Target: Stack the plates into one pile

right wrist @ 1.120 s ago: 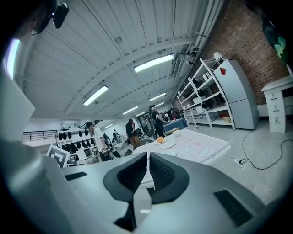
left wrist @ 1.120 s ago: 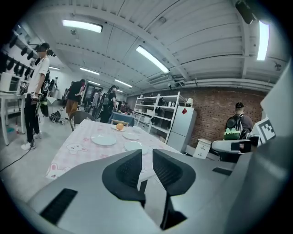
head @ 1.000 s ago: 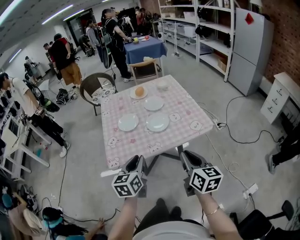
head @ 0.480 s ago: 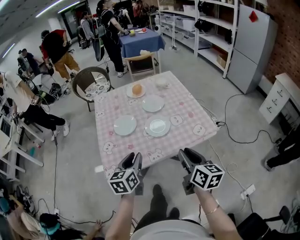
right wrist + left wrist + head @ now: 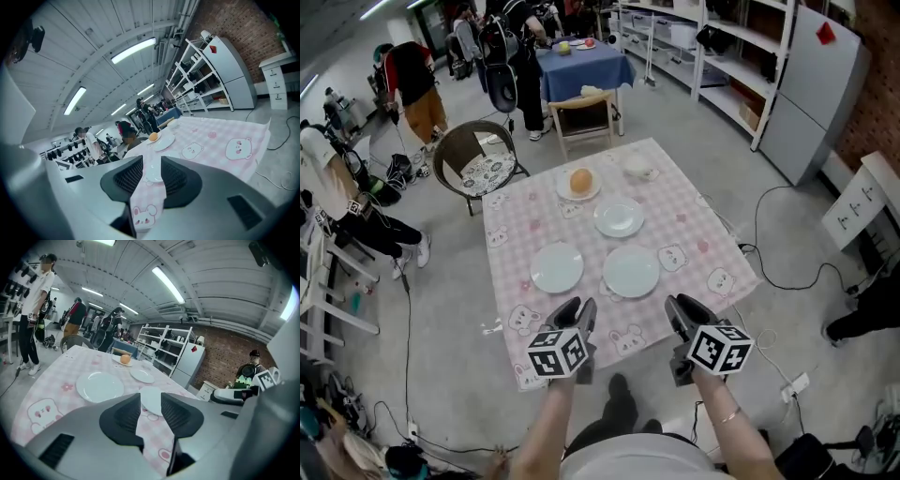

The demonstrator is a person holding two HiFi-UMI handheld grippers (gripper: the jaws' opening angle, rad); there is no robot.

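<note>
Three empty white plates lie apart on the pink checked table (image 5: 703,246): a left plate (image 5: 557,268) (image 5: 99,386), a right plate (image 5: 631,272) (image 5: 151,400) and a far plate (image 5: 619,217) (image 5: 142,376) (image 5: 165,142). Behind them a fourth plate carries an orange bun (image 5: 580,182) (image 5: 125,359) (image 5: 153,136). A small white bowl (image 5: 638,170) sits beside it. My left gripper (image 5: 578,315) (image 5: 150,401) hovers at the table's near edge, before the left plate. My right gripper (image 5: 682,309) (image 5: 151,169) hovers there too, before the right plate. Both have just been opening their jaws, and nothing is between them.
A round chair (image 5: 476,169) and a wooden chair (image 5: 586,117) stand beyond the table. Several people stand at the left and around a blue table (image 5: 581,67). A grey fridge (image 5: 811,98) and shelves line the right wall. A cable (image 5: 787,277) trails on the floor at the right.
Both grippers have moved forward together from well short of the table to its near edge. Their jaws stand wider than before. The plates have not moved.
</note>
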